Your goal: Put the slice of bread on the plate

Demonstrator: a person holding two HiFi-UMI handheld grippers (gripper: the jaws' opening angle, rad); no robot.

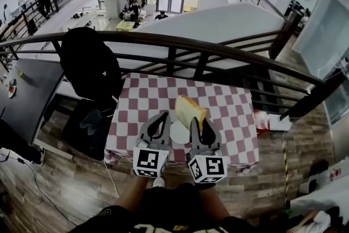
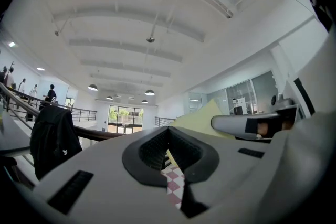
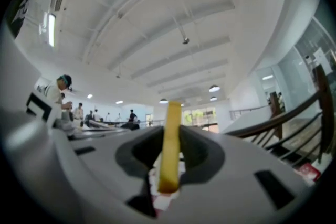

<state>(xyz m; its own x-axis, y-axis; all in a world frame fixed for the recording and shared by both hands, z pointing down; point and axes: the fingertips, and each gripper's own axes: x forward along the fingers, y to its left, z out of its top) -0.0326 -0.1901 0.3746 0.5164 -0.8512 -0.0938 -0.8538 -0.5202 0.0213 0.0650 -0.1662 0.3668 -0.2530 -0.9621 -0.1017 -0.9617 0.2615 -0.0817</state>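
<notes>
A: Item one, the right tool (image 1: 200,124). Condition?

B: Pinching the slice of bread (image 1: 189,109). In the right gripper view the slice stands upright and edge-on between the pads, its lower end sunk in the jaws and its upper end clear above them.

A: Item two, the left tool (image 1: 162,117)?

B: Tips pressed together with nothing between them. Only the chequered cloth (image 2: 176,186) shows through the gap lower down. The tool sits at 9 o'clock of the plate.

A: Item three, the plate (image 1: 179,132)?

B: White and bare, on the bench (image 1: 147,98) near its front edge, between the two tools in the head view. The right tool is at its 3 o'clock.

A: Where is the bread relative to the plate?

B: At about 1 o'clock of it, carried in the air and touching neither plate nor cloth, as far as the head view shows.

A: Step in hand?

B: The carry, I judge — the slice is gripped and near the plate, but not yet set down.

A: What does the next move call for?

B: Likely bringing the slice toward 7 o'clock until it is over the plate, then tipping it from upright to flat. It should then be lowered until it rests on the plate before the jaws spread — a release while it is upright could let it topple off the rim.
</notes>
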